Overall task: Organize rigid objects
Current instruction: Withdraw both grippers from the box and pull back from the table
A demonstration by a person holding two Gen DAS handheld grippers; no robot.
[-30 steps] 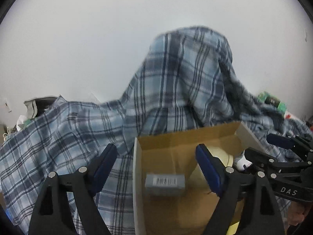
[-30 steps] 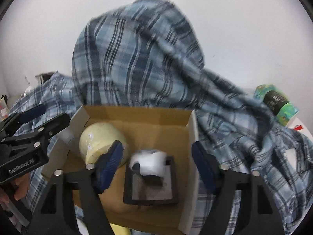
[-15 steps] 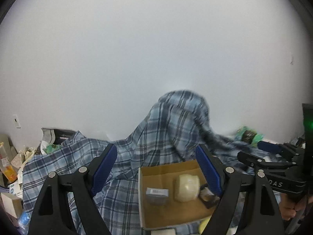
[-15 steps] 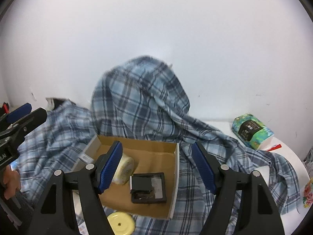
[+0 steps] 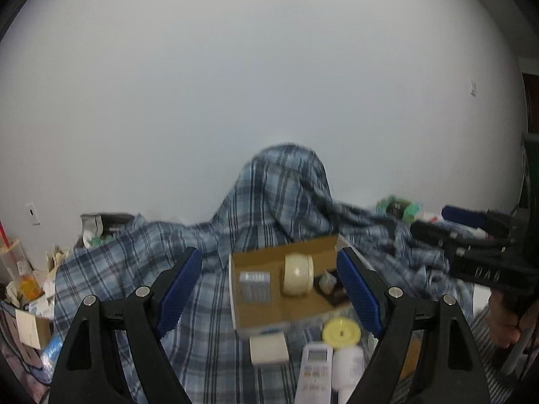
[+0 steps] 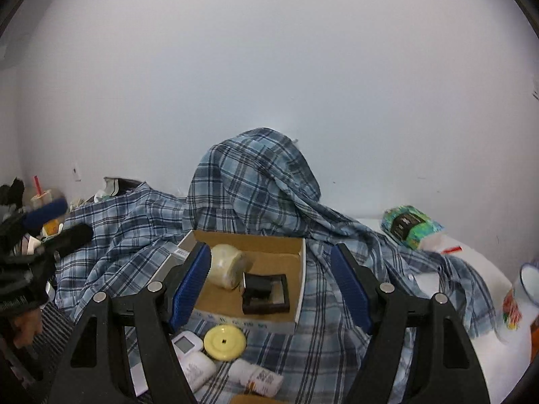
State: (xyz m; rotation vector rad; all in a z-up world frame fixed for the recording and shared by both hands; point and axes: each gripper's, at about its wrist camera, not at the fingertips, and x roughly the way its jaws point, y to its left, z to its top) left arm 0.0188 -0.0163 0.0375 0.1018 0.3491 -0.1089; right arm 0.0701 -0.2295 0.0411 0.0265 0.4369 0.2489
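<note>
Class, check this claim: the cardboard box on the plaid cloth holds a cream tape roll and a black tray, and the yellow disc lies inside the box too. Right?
Not quite. The yellow disc lies outside the cardboard box, on the plaid cloth in front of it, as the right wrist view shows. The cream tape roll and black tray are indeed inside.

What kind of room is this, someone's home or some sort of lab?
Most likely a lived-in room at home, though I can't be sure. A plaid shirt is draped over a cluttered surface against a bare white wall, a cardboard box holds household odds and ends, and a remote control and pill bottle lie beside it.
</note>
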